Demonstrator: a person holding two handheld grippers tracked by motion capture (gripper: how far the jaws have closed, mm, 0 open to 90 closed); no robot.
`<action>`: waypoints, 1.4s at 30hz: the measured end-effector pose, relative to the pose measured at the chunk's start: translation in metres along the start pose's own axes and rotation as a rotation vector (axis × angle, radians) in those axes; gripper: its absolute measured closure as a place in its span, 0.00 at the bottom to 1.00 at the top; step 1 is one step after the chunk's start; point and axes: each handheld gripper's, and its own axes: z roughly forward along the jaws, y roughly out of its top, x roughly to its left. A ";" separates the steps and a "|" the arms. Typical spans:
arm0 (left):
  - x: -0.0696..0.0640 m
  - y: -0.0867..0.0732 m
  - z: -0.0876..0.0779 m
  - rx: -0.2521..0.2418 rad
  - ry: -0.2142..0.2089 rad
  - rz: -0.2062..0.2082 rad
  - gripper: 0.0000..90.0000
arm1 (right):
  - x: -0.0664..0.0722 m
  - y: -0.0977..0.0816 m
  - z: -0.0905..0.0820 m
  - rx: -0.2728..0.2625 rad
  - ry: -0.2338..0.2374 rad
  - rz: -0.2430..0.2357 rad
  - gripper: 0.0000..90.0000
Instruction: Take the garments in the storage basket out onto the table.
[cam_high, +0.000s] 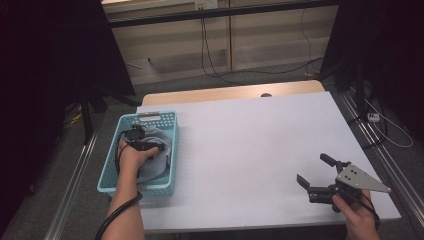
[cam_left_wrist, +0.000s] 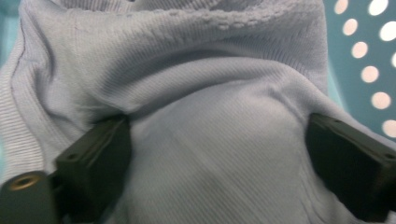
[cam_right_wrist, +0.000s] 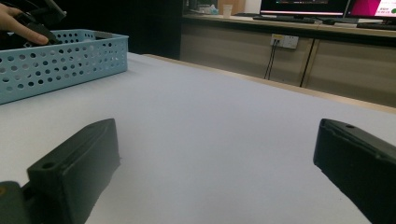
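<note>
A light blue-grey knit cloth (cam_high: 156, 169) lies bunched in a turquoise perforated basket (cam_high: 108, 165) at the table's left. My left gripper (cam_high: 152, 148) reaches down into the basket and is pushed into the cloth. In the left gripper view its gripper (cam_left_wrist: 217, 126) stands wide, and a rounded fold of the cloth (cam_left_wrist: 219, 163) bulges between the two black jaws. My right gripper (cam_high: 312, 168) is held low over the white table (cam_high: 250, 140) at the front right, open, with nothing between its fingers. The right gripper view shows that gripper (cam_right_wrist: 219, 128) aimed across bare tabletop.
The basket (cam_right_wrist: 60, 65) sits far left in the right gripper view, with a hand (cam_right_wrist: 18, 23) above its rim. Dark stands and cables flank the table. A wooden strip runs along the table's far edge (cam_high: 235, 92).
</note>
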 end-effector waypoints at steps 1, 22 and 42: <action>0.000 0.001 -0.001 0.003 -0.005 0.000 0.14 | 0.000 0.000 0.000 0.001 -0.003 -0.001 0.00; -0.006 0.007 -0.015 0.015 -0.078 -0.066 0.60 | 0.000 0.000 0.002 0.002 -0.007 -0.007 0.00; -0.025 0.066 -0.105 0.008 -0.105 -0.008 0.62 | -0.003 -0.001 0.002 0.003 -0.010 -0.005 0.00</action>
